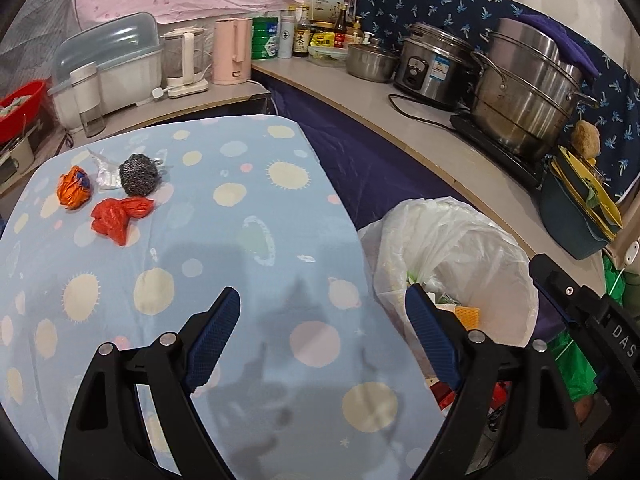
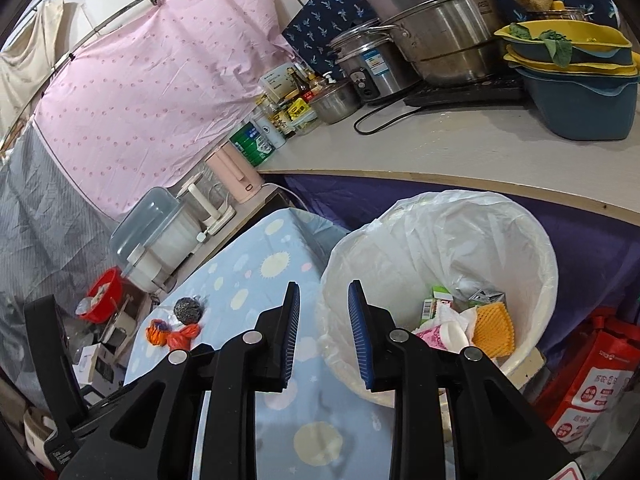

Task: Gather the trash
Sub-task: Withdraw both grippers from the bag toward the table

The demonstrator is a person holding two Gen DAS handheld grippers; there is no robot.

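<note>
Left wrist view: the left gripper (image 1: 320, 336) hangs above the table (image 1: 248, 280), which is covered by a light blue cloth printed with pale circles and suns; its blue-padded fingers (image 1: 214, 340) are spread wide with nothing between them. Four pieces of trash lie grouped at the table's far left corner: an orange crumpled wrapper (image 1: 73, 187), a red crumpled plastic bag (image 1: 118, 216) just beside it, a steel wool scrubber (image 1: 140, 175), and a piece of clear white plastic (image 1: 105, 174) touching the scrubber. The trash bin (image 1: 452, 256), lined with a white plastic bag, stands off the table's right edge, behind the right-hand finger. A counter (image 1: 420, 128) behind it carries a large steel pot (image 1: 528, 92) and a rice cooker (image 1: 434, 68). Right wrist view: the right gripper (image 2: 323, 332) is partly parted, jaws released and empty, positioned over the boundary between table (image 2: 256, 280) and trash bin (image 2: 532, 240). The bin already contains a yellow foam net (image 2: 494, 330), small cartons and white paper. The steel wool scrubber (image 2: 188, 311), orange crumpled wrapper (image 2: 157, 332) and red crumpled plastic bag (image 2: 183, 336) appear small at the table's far left corner, well apart from the gripper. A pink kettle (image 2: 236, 178) stands beyond the table.
</note>
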